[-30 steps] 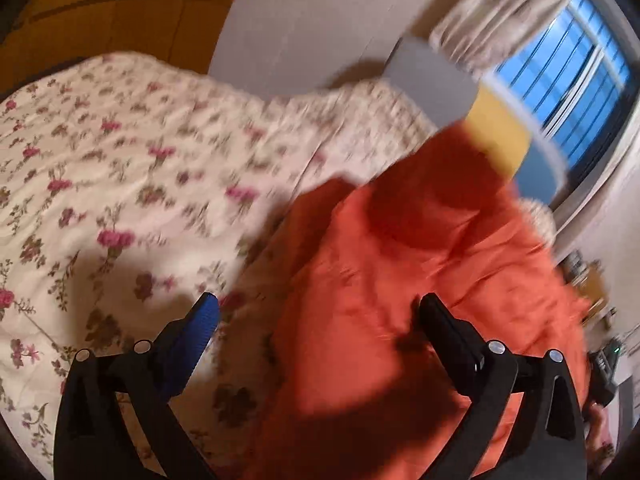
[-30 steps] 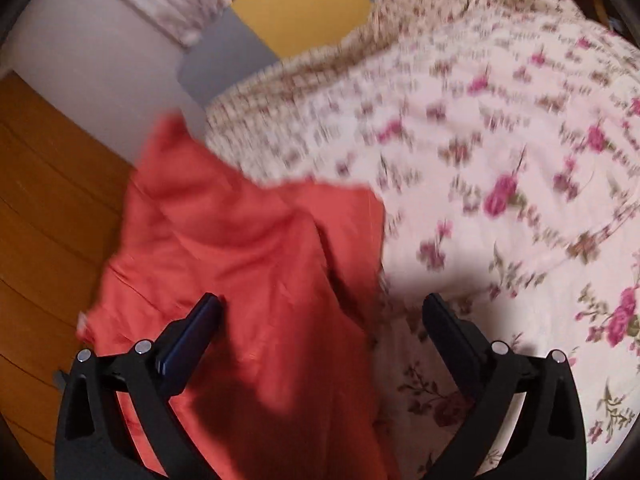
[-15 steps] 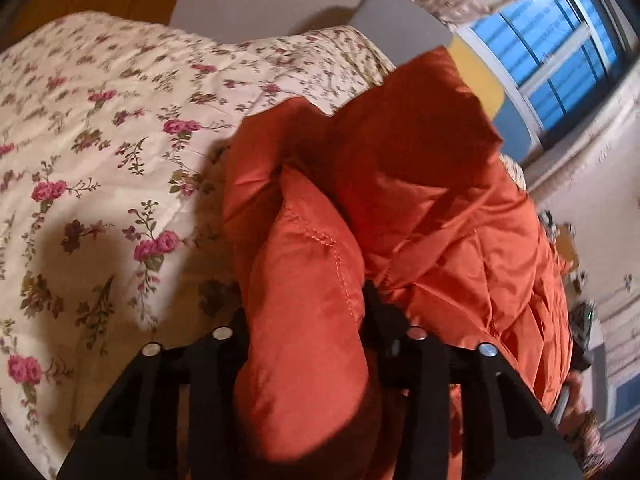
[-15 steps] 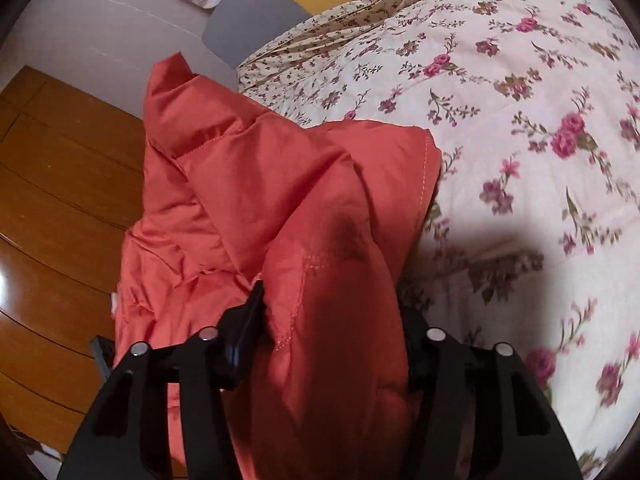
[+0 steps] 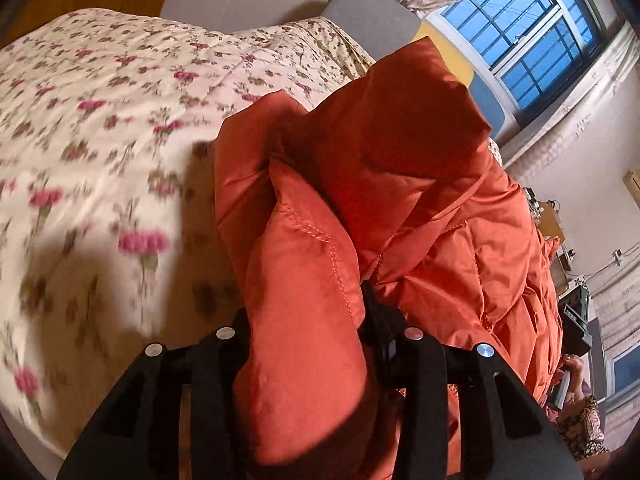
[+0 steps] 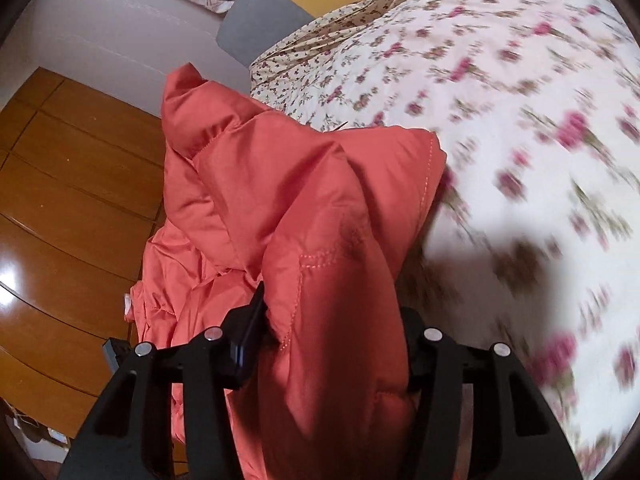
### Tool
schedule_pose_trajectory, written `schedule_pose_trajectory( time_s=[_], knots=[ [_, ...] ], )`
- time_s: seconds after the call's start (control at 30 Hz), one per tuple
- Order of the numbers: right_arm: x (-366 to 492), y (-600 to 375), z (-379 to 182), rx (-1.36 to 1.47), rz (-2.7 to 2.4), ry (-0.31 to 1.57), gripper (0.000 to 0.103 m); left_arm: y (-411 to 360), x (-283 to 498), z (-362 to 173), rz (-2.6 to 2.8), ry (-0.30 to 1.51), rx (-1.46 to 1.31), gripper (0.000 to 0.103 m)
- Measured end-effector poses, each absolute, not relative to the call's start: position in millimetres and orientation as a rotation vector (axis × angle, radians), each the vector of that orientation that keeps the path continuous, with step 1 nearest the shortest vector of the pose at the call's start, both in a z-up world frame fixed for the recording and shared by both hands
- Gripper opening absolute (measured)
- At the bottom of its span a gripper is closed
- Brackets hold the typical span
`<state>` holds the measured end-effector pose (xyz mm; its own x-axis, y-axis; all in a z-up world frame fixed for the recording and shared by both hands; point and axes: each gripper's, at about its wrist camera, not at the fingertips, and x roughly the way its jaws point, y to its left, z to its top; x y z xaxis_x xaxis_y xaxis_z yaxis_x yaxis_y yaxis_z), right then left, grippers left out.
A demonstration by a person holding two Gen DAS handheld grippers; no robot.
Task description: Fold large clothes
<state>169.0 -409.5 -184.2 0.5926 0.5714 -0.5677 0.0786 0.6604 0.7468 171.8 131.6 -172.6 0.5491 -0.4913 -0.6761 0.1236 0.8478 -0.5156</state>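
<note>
A large orange quilted jacket (image 5: 400, 184) lies bunched at the edge of a bed with a floral quilt (image 5: 100, 140). My left gripper (image 5: 308, 320) is shut on a thick padded fold of the jacket, which bulges out between the jaws and hides the fingertips. In the right wrist view the same jacket (image 6: 280, 200) hangs over the bed's edge toward the floor. My right gripper (image 6: 332, 320) is shut on another padded fold of it. The floral quilt (image 6: 500, 80) spreads to the right.
A wooden floor (image 6: 60, 200) lies left of the bed. A grey, yellow and blue headboard (image 5: 372, 12) stands at the far end. A window (image 5: 532, 40) with curtains is behind it. Cluttered furniture (image 5: 572, 308) stands at the right.
Both grippers were open over the jacket a second ago and have since shut on padded folds of it. The folds are now lifted slightly and the quilt blurs with motion.
</note>
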Motion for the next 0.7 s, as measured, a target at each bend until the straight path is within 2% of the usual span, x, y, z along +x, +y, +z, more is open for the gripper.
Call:
schedule_pose_trajectory(
  time_s=[0.13,0.17,0.2,0.23,0.27,0.33,0.5,0.7],
  knots=[
    [150.6,-409.8,-186.1,0.824,0.308,0.889,0.054,129.1,154.0,-172.0,-0.362,0.917,-0.442,0.042],
    [150.3,-410.3,-186.7,0.822,0.296,0.886,0.057,129.9,151.5,-172.1,-0.342,0.914,-0.445,0.049],
    [148.9,-410.4,-185.9,0.81,0.269,0.883,0.064,130.8,149.3,-171.4,-0.314,0.913,-0.444,0.055],
    [145.5,-411.5,-182.4,0.789,0.227,0.875,0.073,132.7,146.7,-169.6,-0.281,0.914,-0.44,0.068],
    [150.4,-411.6,-179.7,0.772,0.195,0.866,0.078,135.3,143.2,-166.8,-0.257,0.909,-0.435,0.076],
    [140.3,-417.7,-166.0,0.722,0.113,0.821,0.092,145.3,131.0,-150.4,-0.176,0.848,-0.405,0.081],
    [158.7,-408.2,-118.9,0.527,0.106,0.749,0.094,152.7,132.1,-104.7,-0.137,0.7,-0.298,0.094],
    [221.6,-362.6,-103.2,0.361,0.192,0.829,0.092,111.4,217.3,-108.2,-0.262,0.784,-0.242,0.095]
  ],
)
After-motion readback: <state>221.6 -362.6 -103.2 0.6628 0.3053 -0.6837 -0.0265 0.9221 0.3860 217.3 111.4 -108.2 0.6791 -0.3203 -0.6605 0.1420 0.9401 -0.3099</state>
